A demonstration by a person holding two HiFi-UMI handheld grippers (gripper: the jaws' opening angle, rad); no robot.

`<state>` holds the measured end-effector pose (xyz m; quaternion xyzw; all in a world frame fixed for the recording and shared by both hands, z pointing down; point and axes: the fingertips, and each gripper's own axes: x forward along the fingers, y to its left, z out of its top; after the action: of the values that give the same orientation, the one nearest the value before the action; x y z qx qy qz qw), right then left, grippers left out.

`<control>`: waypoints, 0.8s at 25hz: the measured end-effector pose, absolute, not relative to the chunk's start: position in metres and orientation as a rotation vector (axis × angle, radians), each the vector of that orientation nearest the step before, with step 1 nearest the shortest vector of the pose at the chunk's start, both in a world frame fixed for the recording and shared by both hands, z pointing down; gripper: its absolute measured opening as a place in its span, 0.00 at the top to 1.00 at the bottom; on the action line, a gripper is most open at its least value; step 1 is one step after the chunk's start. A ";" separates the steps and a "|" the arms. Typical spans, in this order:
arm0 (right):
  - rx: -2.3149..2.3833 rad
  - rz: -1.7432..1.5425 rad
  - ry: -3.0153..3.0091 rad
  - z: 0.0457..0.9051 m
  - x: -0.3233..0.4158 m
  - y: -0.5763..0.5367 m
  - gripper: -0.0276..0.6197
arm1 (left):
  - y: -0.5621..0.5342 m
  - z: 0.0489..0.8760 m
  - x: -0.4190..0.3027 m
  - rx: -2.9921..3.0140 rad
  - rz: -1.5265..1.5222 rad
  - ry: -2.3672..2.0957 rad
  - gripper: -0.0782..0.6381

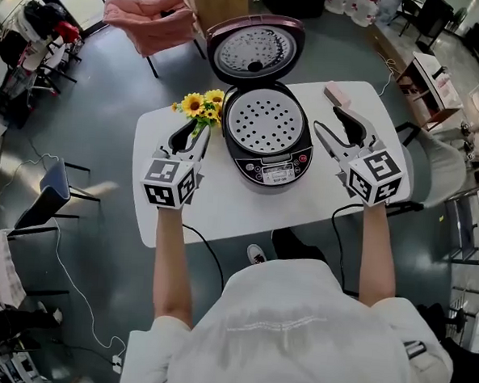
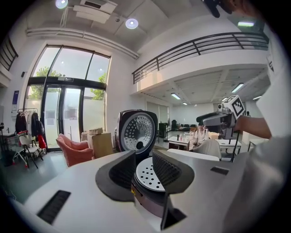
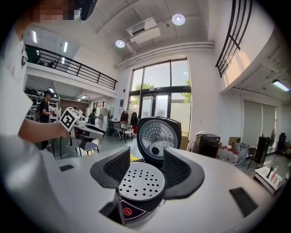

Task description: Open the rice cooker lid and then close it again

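The rice cooker (image 1: 267, 140) sits at the middle of the white table (image 1: 222, 218), control panel (image 1: 275, 171) towards me. Its lid (image 1: 254, 51) is fully raised, standing on its hinge at the far edge. The opening half of the task appears complete; closing remains. My left tool (image 1: 193, 129) is level with the cooker's left flank and my right tool (image 1: 325, 117) with its right flank. Both point away from me, and the body lies between them. Both tools are open: each gripper view shows the ribbed black pads apart with nothing between them, and the cooker shows through the gap farther off. The lid lies beyond and between the two tools. Its hinge line runs left to right across my front, so I judge its top edge must be brought towards me and down. Neither hand is clearly nearer, though the lid sits slightly left of the body's centre. A bunch of sunflowers (image 1: 203, 105) stands just beside the left tool, towards the lid. The lid shell is smooth, glossy and dark, its inner face a dull metal disc of small holes with a dark centre knob. A white perforated plate (image 1: 266, 121) covers the round pot.
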<state>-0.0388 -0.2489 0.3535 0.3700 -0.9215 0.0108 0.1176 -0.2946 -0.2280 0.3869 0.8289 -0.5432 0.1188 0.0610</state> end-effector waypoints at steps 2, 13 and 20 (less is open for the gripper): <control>1.086 0.042 -2.699 0.357 -0.038 -0.260 0.61 | -0.242 0.388 -0.292 2.515 0.376 -1.633 0.70; 1.088 0.059 -2.743 0.358 -0.046 -0.336 0.61 | -0.342 0.355 -0.288 2.617 0.533 -1.633 0.66; 1.084 0.107 -2.752 0.371 -0.046 -0.359 0.61 | -0.394 0.313 -0.274 2.766 0.663 -1.613 0.59</control>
<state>-0.0460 -0.3593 0.3713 0.3646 -0.9260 0.0361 0.0908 -0.2739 -0.3944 0.3127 0.8442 -0.4922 0.2024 -0.0640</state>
